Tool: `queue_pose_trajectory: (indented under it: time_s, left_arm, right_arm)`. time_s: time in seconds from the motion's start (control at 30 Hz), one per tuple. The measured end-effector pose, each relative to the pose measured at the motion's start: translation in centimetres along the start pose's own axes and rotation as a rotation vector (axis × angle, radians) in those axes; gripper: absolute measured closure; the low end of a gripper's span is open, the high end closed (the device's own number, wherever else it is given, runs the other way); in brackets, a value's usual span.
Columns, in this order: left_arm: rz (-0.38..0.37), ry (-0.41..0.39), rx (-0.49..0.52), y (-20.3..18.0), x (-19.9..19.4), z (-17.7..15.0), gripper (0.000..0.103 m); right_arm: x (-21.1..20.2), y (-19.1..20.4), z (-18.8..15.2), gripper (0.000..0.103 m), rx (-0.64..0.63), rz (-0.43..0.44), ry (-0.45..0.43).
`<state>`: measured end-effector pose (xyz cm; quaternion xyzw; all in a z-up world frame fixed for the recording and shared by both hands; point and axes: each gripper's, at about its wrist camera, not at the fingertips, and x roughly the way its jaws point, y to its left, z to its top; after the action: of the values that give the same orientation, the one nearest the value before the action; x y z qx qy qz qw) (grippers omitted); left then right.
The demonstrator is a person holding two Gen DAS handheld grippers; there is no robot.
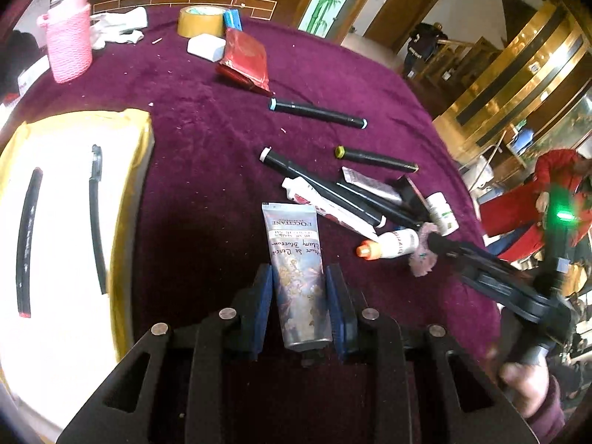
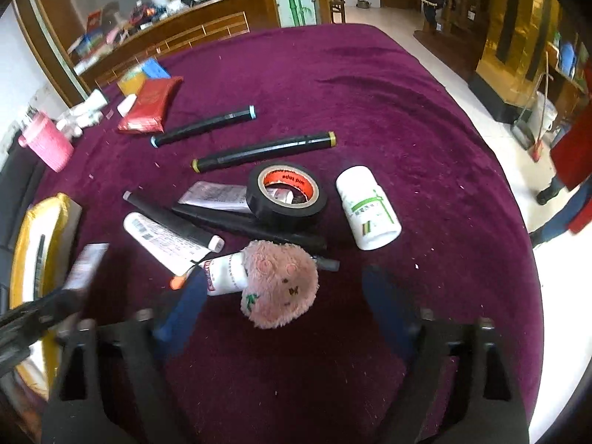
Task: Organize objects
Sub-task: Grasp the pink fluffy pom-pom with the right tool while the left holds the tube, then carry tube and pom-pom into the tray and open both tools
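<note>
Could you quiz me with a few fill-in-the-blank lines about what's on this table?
1. The left gripper is shut on a hand cream ____.
2. The right gripper is ____, with nothing between its fingers.
3. The tape roll in the pile is ____ in colour.
4. The white bottle lies on a ____ cloth.

Missing words: tube; open; black; purple
</note>
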<state>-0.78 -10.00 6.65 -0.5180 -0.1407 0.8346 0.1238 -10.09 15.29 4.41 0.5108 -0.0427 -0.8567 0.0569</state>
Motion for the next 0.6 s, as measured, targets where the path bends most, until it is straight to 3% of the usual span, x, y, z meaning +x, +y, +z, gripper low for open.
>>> queue_pose_trajectory:
  time_s: [0.07,0.13,0.47,0.6]
  left_arm:
    - [-0.011,-0.018,-0.009,0.2,-1.0,0.0,0.079]
    - [-0.021,-0.035,-0.022,0.4,-1.7,0.0,0.079]
    - [-0.053,-0.133,-0.134,5.0,-7.9,-1.0,0.079]
    - [-0.004,-0.179,-0.173,7.5,-9.9,-1.2,0.078]
  right_arm:
    - [1.4,0.1,0.0,0.054,0.0,-0.005,0.039]
    - [2.0,-0.4,-0.2,0.069,0.023,0.008,0.062]
    - [0.8,-2.6,-0.5,0.073,0.109,0.127,0.068]
    - [-1.4,-2.7,-0.2,0.073,0.152,0.21,0.053]
